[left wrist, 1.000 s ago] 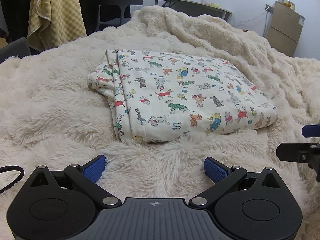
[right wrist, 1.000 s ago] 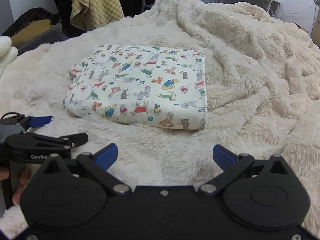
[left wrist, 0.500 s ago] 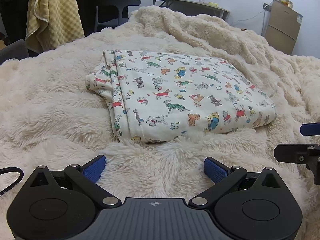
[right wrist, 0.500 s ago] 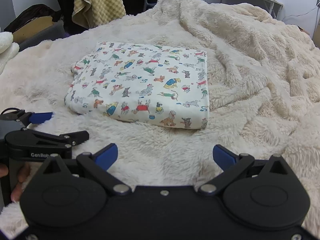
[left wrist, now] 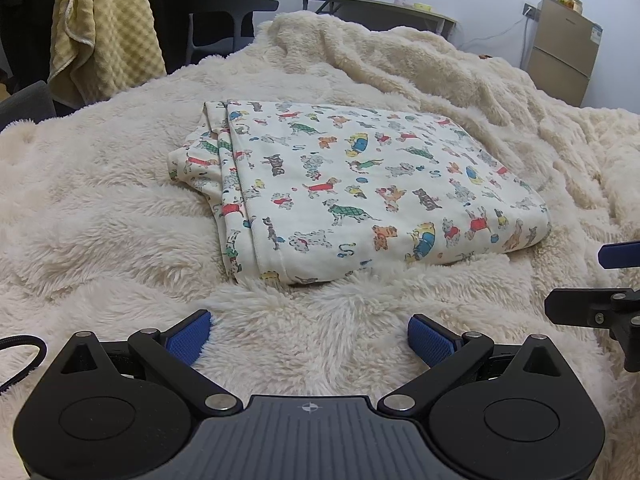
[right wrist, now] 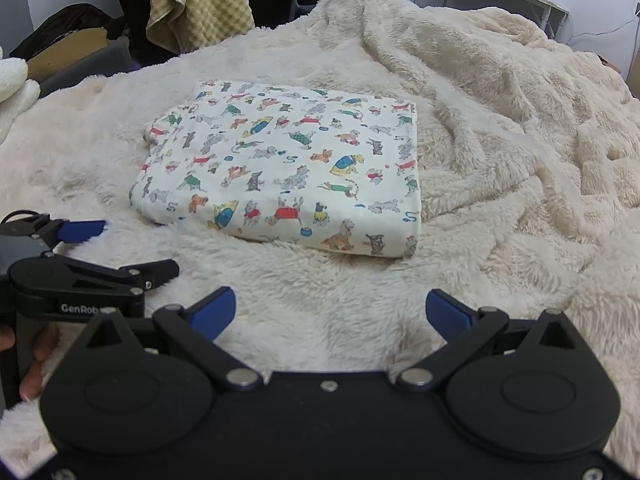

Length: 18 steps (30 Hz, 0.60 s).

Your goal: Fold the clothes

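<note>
Your left gripper (left wrist: 310, 334) and right gripper (right wrist: 330, 314) hover with fingers wide and empty over the fluffy blanket (left wrist: 100, 232), just short of the dog-print garment (left wrist: 360, 192), which lies folded into a neat rectangle, apparently finished, with nothing blocking it and a yellow towel (left wrist: 100, 28) hanging beyond.

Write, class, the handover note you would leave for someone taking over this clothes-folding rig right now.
Left gripper: open, empty, low over the fluffy blanket, short of the garment.
Right gripper: open, empty, beside the left one.
Dog-print garment: lies folded in a neat rectangle mid-blanket, some layer edges showing along one side.
Done: folding looks finished.
Left: perhaps tidy those edges or move the bundle; no other clothes to fold are visible.
</note>
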Each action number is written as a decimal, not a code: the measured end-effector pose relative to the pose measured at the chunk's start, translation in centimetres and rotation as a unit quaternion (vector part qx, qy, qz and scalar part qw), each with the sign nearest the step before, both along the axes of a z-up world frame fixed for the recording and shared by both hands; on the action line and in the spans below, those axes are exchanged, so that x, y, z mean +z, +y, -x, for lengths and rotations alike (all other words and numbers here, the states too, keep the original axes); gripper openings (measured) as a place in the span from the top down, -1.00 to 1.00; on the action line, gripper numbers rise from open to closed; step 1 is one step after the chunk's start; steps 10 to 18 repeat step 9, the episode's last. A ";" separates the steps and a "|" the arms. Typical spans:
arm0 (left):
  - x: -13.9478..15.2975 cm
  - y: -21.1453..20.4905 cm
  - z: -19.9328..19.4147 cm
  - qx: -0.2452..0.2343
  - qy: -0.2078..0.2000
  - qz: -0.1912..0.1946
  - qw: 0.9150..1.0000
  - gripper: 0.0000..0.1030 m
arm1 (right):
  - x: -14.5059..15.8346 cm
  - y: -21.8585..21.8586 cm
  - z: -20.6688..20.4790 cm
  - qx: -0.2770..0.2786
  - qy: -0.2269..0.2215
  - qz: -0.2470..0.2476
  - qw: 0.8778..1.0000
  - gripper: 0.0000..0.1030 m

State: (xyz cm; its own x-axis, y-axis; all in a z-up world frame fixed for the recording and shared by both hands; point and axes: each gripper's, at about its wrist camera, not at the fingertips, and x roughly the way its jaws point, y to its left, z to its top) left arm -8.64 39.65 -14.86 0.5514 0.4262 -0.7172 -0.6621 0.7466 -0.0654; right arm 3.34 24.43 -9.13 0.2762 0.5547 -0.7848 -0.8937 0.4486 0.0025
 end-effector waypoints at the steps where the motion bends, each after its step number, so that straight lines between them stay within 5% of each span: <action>1: 0.0 0.0 0.0 0.000 0.000 0.000 1.000 -1.00 | 0.0 0.0 0.0 0.000 0.000 0.000 1.000 -0.99; 18: -0.1 -0.2 -0.1 -0.002 0.001 -0.002 1.000 -1.00 | 0.0 -0.1 0.0 0.002 -0.002 0.000 1.000 -0.99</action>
